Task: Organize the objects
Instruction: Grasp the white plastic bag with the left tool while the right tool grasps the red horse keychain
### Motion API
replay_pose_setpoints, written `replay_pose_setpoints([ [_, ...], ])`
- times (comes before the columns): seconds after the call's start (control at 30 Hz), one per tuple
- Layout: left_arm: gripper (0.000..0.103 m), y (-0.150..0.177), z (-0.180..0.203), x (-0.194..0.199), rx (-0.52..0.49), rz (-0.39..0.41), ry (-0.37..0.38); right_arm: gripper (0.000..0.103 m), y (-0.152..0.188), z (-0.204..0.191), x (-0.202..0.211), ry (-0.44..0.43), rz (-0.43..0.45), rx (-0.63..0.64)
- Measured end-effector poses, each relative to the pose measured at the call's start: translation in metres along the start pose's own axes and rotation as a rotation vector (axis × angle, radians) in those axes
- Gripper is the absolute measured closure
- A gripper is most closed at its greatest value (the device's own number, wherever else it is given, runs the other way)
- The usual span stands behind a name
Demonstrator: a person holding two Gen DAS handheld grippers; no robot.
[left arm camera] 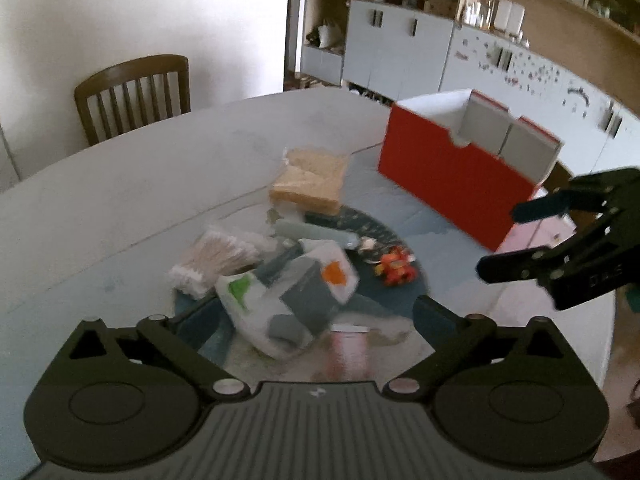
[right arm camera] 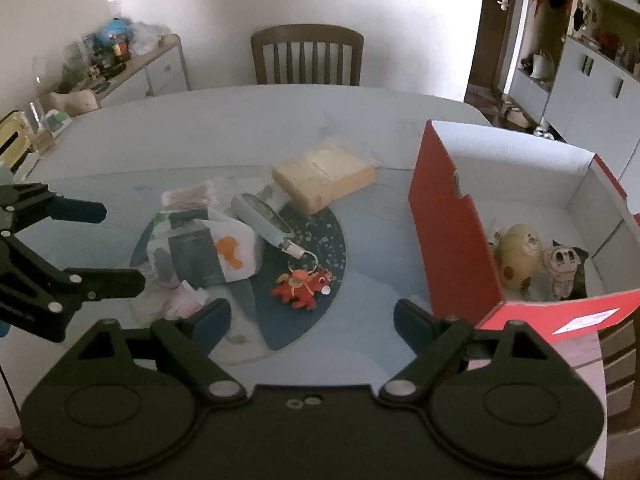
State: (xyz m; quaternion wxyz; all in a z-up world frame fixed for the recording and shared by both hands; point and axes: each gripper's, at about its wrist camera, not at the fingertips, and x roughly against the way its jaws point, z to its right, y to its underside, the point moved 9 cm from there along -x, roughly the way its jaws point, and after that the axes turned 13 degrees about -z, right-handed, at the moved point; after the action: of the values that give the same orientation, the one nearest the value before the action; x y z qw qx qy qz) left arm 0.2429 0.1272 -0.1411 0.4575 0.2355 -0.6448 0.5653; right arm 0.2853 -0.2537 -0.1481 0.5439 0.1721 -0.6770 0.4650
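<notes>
Left claw (right arm camera: 116,248) spread, grasping nothing, poised over the heap mid-tabletop (right arm camera: 200,128): soft pouch (right arm camera: 208,254), red toy (right arm camera: 302,286). Right claw (right arm camera: 310,316) likewise released. Red box (right arm camera: 452,232) at right edge holds two figurines (right arm camera: 540,264), probably the sorting destination.

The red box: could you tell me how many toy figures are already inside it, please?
2. A round yellowish spotted figure stands near the red box's front wall, and a striped pig-like figure sits beside it. The wall may hide others.
</notes>
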Motion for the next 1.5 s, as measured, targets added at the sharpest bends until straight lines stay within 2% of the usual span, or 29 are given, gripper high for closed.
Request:
replay_pose_setpoints([
  [0.17,0.0,-0.008,-0.018,-0.017,-0.011,-0.003,-0.034,0.015,-0.006,-0.001,-0.019,0.018,-0.025,-0.012],
  [0.4,0.0,-0.021,-0.016,-0.041,-0.127,-0.018,-0.058,0.016,-0.01,-0.001,-0.045,0.027,-0.073,-0.014],
  [0.6,0.0,-0.027,-0.008,-0.062,-0.219,-0.055,-0.049,0.016,-0.015,-0.001,-0.059,0.014,-0.092,-0.021],
  [1.0,0.0,-0.03,-0.006,-0.088,-0.251,-0.108,0.0,0.017,-0.026,-0.002,-0.087,0.014,-0.131,-0.012],
  [1.17,0.001,-0.028,-0.006,-0.092,-0.235,-0.114,0.026,0.019,-0.026,-0.005,-0.097,0.015,-0.145,0.009],
  [1.3,0.008,-0.026,-0.009,-0.097,-0.218,-0.14,0.048,0.022,-0.026,-0.008,-0.104,0.011,-0.157,0.02],
  [1.5,0.017,-0.022,-0.018,-0.103,-0.134,-0.179,0.102,0.025,-0.028,-0.011,-0.109,0.002,-0.16,0.025],
])
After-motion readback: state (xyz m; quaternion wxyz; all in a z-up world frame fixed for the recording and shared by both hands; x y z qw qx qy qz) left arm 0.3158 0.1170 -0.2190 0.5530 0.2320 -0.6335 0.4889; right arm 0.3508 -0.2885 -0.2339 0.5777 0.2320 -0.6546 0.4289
